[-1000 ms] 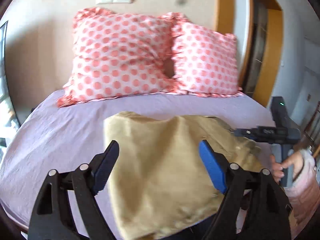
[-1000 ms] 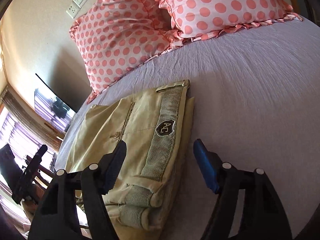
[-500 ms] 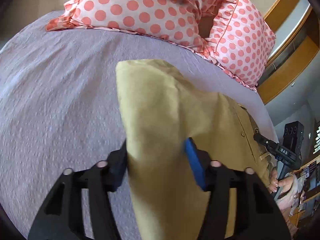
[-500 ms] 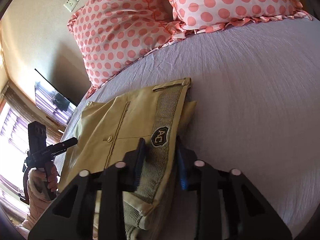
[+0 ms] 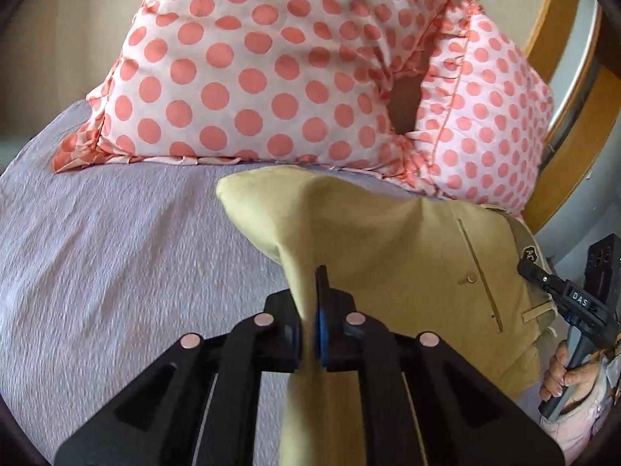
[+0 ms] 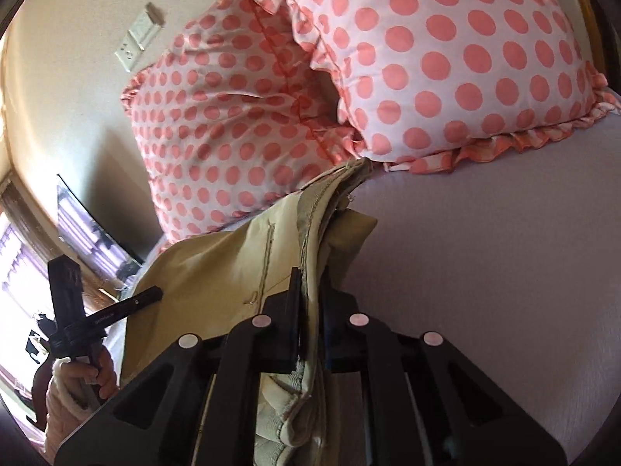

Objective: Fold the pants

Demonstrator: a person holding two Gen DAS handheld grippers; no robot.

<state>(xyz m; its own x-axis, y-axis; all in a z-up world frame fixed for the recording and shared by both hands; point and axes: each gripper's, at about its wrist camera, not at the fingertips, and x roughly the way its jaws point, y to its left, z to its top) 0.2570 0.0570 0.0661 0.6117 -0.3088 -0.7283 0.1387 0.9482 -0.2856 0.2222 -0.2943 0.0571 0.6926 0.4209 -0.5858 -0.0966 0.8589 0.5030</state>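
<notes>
The tan folded pants (image 5: pixel 388 248) lie on the lilac bed (image 5: pixel 116 256) in front of the pillows. My left gripper (image 5: pixel 310 310) is shut on the pants' left folded edge, which bunches up between the blue pads. My right gripper (image 6: pixel 310 303) is shut on the ribbed waistband side of the pants (image 6: pixel 233 256), lifting the edge off the sheet. The right gripper also shows at the right edge of the left wrist view (image 5: pixel 562 295), and the left gripper at the left of the right wrist view (image 6: pixel 116 306).
Two pink polka-dot pillows (image 5: pixel 271 62) (image 6: pixel 446 58) stand against the wall behind the pants. A wooden door frame (image 5: pixel 551 39) is at the far right. A window (image 6: pixel 23 272) lies to the left. Bare sheet (image 6: pixel 504 252) extends right of the pants.
Both grippers went from open to shut on opposite edges of the pants. The fabric is now pinched up and raised, nearer the pillows.
</notes>
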